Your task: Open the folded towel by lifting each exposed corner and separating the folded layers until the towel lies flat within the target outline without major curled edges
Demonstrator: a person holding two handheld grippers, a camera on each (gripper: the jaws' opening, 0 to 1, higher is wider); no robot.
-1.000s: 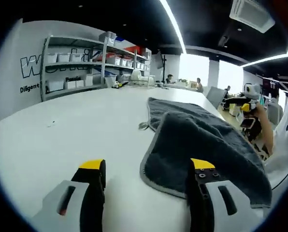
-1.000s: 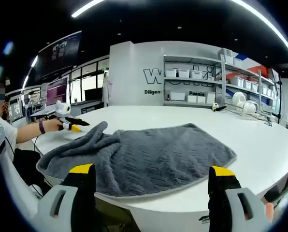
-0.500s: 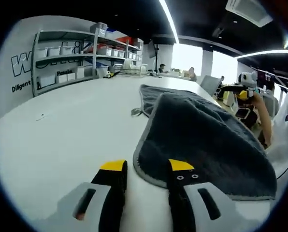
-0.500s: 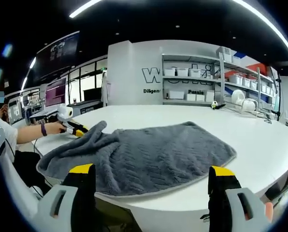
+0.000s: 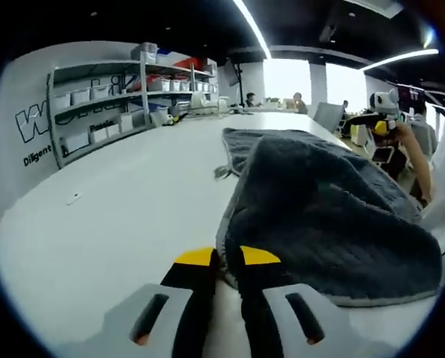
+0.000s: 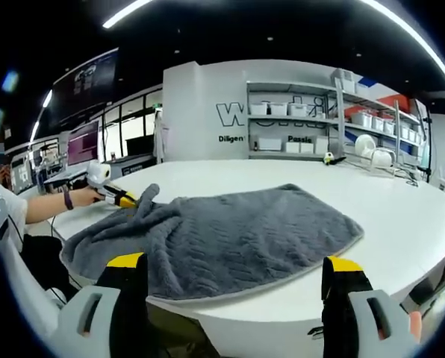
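White table [image 5: 110, 216] carries a dark grey towel [image 5: 319, 209], folded over on itself, with a pale stitched border. Shelving [image 5: 103, 104] with white bins stands against the far wall, beside dark lettering on that wall. Ceiling light strips run overhead.

Left gripper view: left gripper [image 5: 224, 259] sits at the near corner of the towel. Yellow-tipped jaws are pressed together on the towel's pale edge, pinching that corner. Upper layer of the towel rises in a hump to the right of the jaws; a lower layer lies flat further back. Right gripper [image 5: 381, 123] appears far right, held in a hand, off the table edge.

Right gripper view: right gripper [image 6: 234, 268] has jaws spread wide, nothing between them, hanging off the table's near edge. Towel [image 6: 230, 239] lies across the table ahead, right part flat, left end bunched and lifted into a peak. Left gripper [image 6: 110, 192] meets that peak, held by a hand [image 6: 77, 198] from the left. Shelving [image 6: 319, 127] stands behind.
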